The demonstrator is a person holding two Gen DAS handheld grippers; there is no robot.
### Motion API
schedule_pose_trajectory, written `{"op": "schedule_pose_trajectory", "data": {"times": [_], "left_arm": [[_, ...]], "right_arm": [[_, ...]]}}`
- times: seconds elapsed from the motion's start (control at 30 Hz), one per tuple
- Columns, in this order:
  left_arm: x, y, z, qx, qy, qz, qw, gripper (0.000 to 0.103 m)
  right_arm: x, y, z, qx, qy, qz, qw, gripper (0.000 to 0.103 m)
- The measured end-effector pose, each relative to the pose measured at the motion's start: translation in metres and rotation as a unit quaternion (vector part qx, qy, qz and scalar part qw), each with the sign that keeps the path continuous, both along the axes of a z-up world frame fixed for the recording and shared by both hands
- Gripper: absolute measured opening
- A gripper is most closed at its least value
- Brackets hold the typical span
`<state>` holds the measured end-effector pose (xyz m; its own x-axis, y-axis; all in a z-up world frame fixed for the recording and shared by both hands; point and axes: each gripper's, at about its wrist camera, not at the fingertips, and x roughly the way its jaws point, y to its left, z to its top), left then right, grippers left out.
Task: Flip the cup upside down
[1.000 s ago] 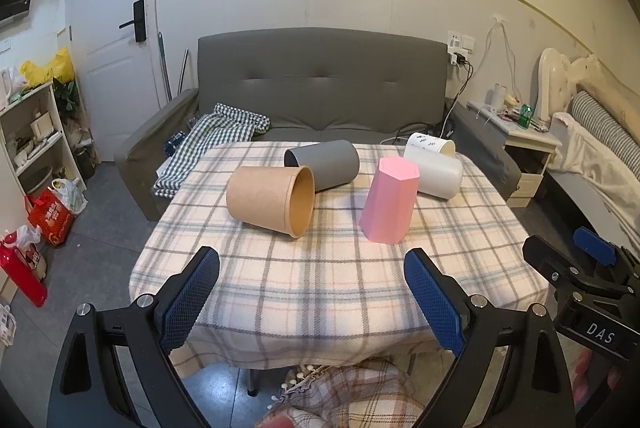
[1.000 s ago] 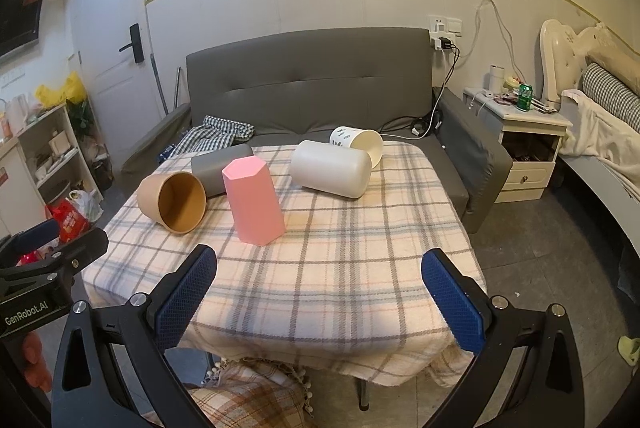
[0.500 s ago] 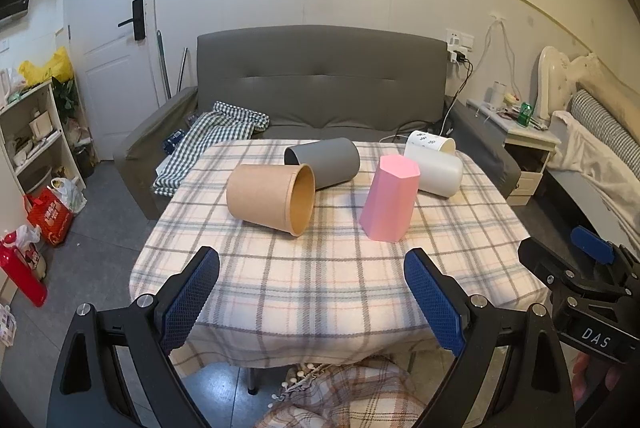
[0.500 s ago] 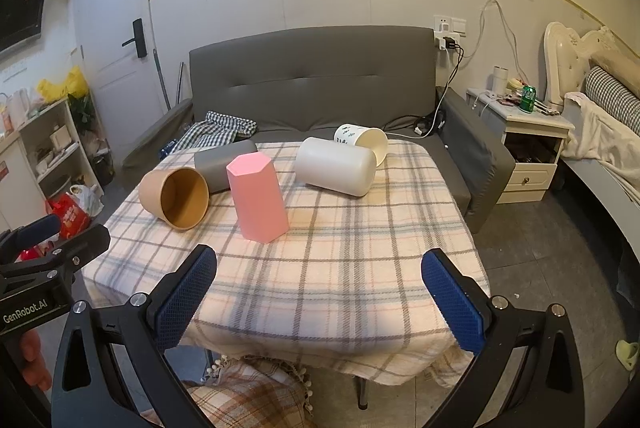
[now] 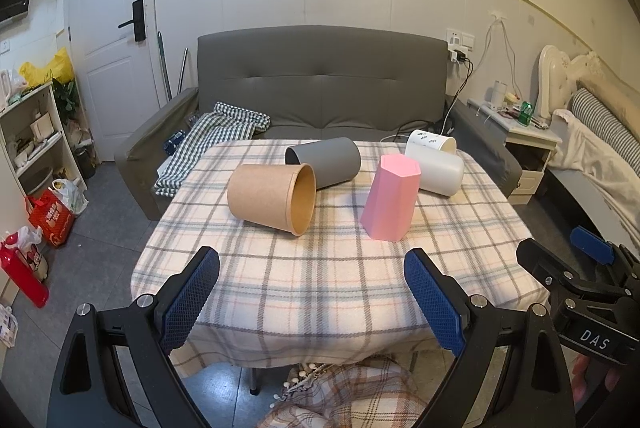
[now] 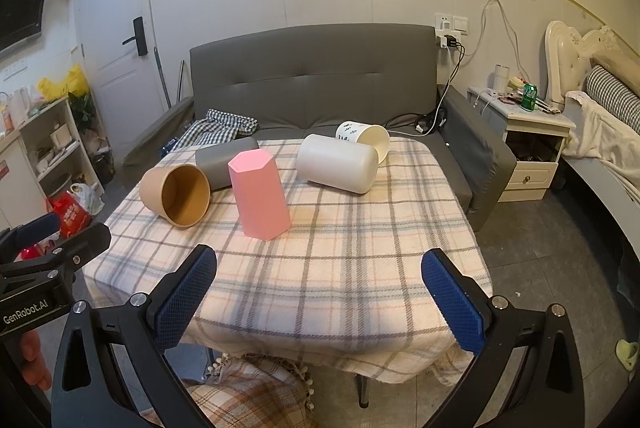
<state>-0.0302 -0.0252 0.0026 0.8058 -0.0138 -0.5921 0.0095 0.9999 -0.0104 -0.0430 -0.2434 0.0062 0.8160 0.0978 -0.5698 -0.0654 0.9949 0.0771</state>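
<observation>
Both grippers, left gripper (image 5: pixel 312 290) and right gripper (image 6: pixel 320 294), spread wide, empty, at table's (image 5: pixel 320 288) near edge. Pink cup (image 5: pixel 391 203) inverted mid-table, well beyond them; brown cup (image 5: pixel 272 198) on its side left of it.

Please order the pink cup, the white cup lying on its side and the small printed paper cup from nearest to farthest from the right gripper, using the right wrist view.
Seen from the right gripper:
1. Pink cup, standing mouth down, left of centre on the table.
2. White cup, lying on its side, farther back, slightly right.
3. Printed paper cup, behind the white cup at the far table edge.
</observation>
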Motion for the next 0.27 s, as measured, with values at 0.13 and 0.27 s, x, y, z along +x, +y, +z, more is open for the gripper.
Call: {"op": "schedule_pose_trajectory", "data": {"times": [0.13, 0.27], "left_arm": [[-0.0003, 0.0003, -0.0007, 0.002, 0.001, 0.0, 1.0, 0.096], [-0.0012, 0.0011, -0.0028, 0.003, 0.002, 0.0, 1.0, 0.096]], "right_arm": [[0.0001, 0.0015, -0.0035, 0.0, 0.002, 0.001, 1.0, 0.103], [0.0003, 0.0016, -0.0031, -0.001, 0.002, 0.002, 1.0, 0.103]]}}
